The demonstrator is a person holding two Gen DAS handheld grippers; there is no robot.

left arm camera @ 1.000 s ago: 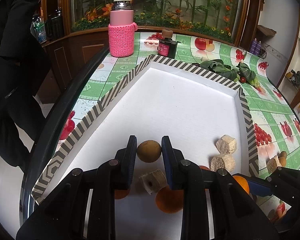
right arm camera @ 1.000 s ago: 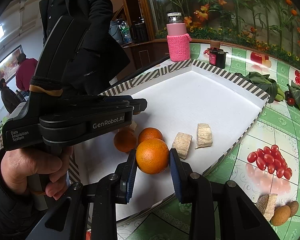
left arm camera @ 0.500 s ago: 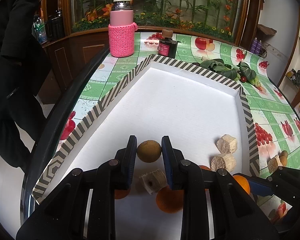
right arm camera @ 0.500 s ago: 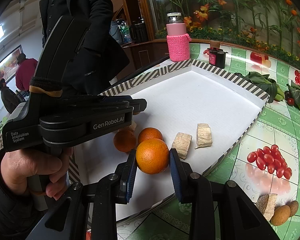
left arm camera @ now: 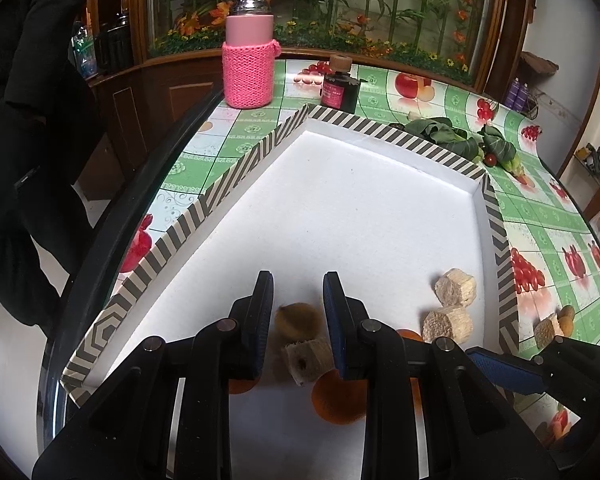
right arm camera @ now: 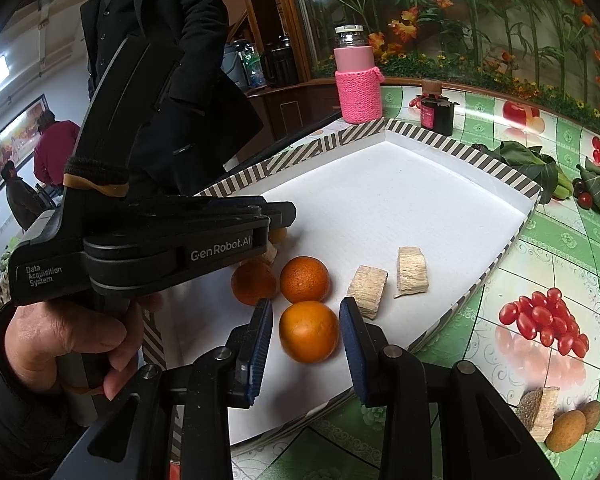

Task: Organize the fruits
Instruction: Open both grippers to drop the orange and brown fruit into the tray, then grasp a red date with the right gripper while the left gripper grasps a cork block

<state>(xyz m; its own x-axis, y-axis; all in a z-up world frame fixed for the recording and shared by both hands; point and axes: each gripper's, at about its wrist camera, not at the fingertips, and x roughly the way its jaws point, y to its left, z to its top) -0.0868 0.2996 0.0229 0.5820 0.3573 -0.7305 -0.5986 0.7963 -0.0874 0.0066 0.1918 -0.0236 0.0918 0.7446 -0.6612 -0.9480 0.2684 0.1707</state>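
Observation:
A white tray with a striped rim (left arm camera: 236, 176) (right arm camera: 496, 168) lies on the fruit-print table. My left gripper (left arm camera: 296, 300) is open; a blurred brown round fruit (left arm camera: 296, 320) sits below its fingers, apart from them, beside a beige chunk (left arm camera: 306, 362) and an orange (left arm camera: 336, 400). My right gripper (right arm camera: 305, 326) is open around an orange (right arm camera: 309, 331) lying on the tray, with gaps on both sides. Two more oranges (right arm camera: 304, 280) (right arm camera: 254, 282) and two beige chunks (right arm camera: 367, 291) (right arm camera: 412, 272) lie nearby.
A pink-sleeved bottle (left arm camera: 248, 52) and a dark jar (left arm camera: 338, 88) stand behind the tray. Leafy greens (left arm camera: 460, 140) lie at the back right. A beige chunk and two brown fruits (right arm camera: 564, 428) lie on the table right of the tray. A person in black stands at left.
Both grippers have opened. The brown fruit has dropped from the left fingers onto the tray; the orange now lies loose between the right fingers.

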